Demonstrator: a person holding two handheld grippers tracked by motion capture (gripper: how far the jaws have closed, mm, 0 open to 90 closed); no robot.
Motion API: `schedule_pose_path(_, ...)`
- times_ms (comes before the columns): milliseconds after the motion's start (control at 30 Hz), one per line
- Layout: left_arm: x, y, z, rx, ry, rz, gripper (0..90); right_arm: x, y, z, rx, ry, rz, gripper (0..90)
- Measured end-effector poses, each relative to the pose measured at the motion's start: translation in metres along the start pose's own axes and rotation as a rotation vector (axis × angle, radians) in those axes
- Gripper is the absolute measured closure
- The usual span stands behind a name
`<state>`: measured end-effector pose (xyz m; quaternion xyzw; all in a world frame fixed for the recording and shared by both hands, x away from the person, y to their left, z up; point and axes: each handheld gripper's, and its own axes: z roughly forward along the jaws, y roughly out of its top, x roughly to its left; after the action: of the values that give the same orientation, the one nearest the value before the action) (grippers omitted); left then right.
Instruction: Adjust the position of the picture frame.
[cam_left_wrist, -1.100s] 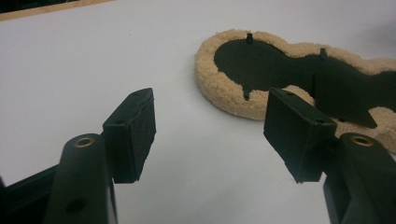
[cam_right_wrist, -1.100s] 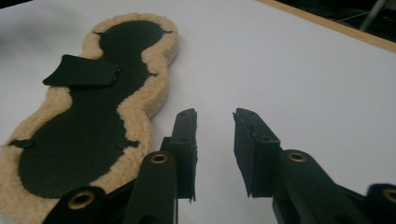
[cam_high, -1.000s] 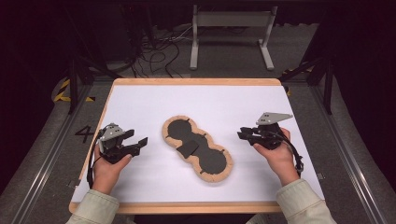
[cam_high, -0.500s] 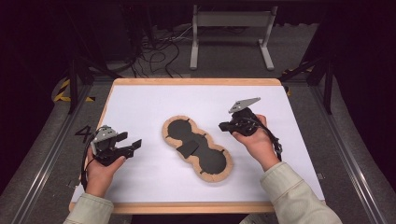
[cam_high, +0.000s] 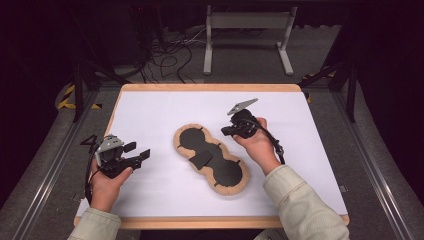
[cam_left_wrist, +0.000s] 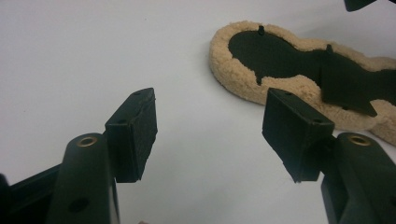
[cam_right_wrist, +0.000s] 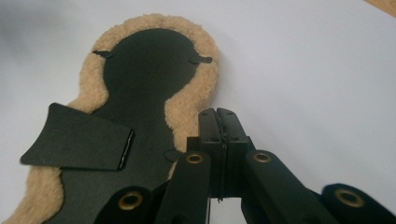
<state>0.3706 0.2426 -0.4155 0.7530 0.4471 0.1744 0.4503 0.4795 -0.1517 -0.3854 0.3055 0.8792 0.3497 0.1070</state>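
A peanut-shaped pad (cam_high: 192, 137) with a tan fleece rim and a black face lies in the middle of the white table; a small black flap (cam_high: 202, 159) sticks up at its waist. My right gripper (cam_high: 223, 132) hovers at the pad's far right edge, jaws shut with nothing between them. In the right gripper view, the gripper (cam_right_wrist: 217, 114) sits just over the fleece rim of the pad (cam_right_wrist: 149, 65), with the flap (cam_right_wrist: 79, 137) to its left. My left gripper (cam_high: 137, 150) stands open, left of the pad. In the left gripper view, the gripper (cam_left_wrist: 210, 126) frames bare table, with the pad (cam_left_wrist: 280, 51) ahead.
The white sheet (cam_high: 150, 115) covers a wooden-edged table (cam_high: 210, 87). Beyond the far edge stand a grey metal frame (cam_high: 247, 30) and loose cables (cam_high: 170, 60) on the floor. Rails run along both sides of the table.
My right gripper has moved left and farther away, up to the pad's edge. The left gripper has shifted slightly left and stays open.
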Motion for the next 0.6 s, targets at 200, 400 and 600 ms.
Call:
schedule_pose_path(200,0.004,-0.008,-0.008,0.005,0.015,-0.013,35.5,-0.002,0.011,0.018,0.020,0.002,0.008,90.0)
schedule_pose_path(400,0.007,-0.014,-0.017,-0.002,0.028,-0.034,35.1,-0.004,0.023,0.039,0.039,0.010,0.013,90.0)
schedule_pose_path(600,0.009,-0.015,-0.019,-0.004,0.034,-0.036,34.3,-0.007,0.022,0.055,0.065,0.005,0.039,90.0)
